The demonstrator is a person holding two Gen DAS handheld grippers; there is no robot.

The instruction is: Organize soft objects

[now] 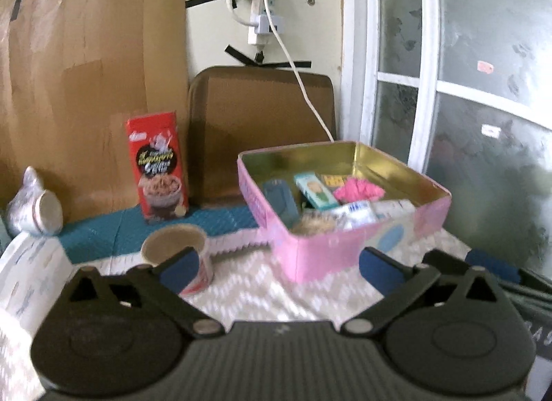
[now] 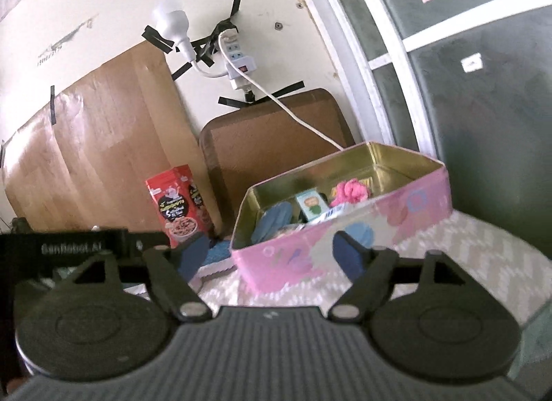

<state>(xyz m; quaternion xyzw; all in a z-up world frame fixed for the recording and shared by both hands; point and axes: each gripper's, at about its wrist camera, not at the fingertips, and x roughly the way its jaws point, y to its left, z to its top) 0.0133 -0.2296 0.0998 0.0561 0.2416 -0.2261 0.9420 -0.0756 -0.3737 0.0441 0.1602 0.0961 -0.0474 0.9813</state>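
Cardboard sheets are leaning on the wall behind the table (image 1: 262, 283), where the pink tin (image 1: 321, 252) at twelve o'clock is already holding a pink soft bundle (image 1: 358, 189) among small boxes. Both the left hand-held gripper (image 1: 279, 268) and the right hand-held gripper (image 2: 272, 251) are hovering spread and empty, so the sorting is looking largely done; I cannot tell what soft things are remaining outside.

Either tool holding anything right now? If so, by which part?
Nothing held. The left tool and the right tool are both open with empty gaps, short of the pink tin, touching none of its contents.
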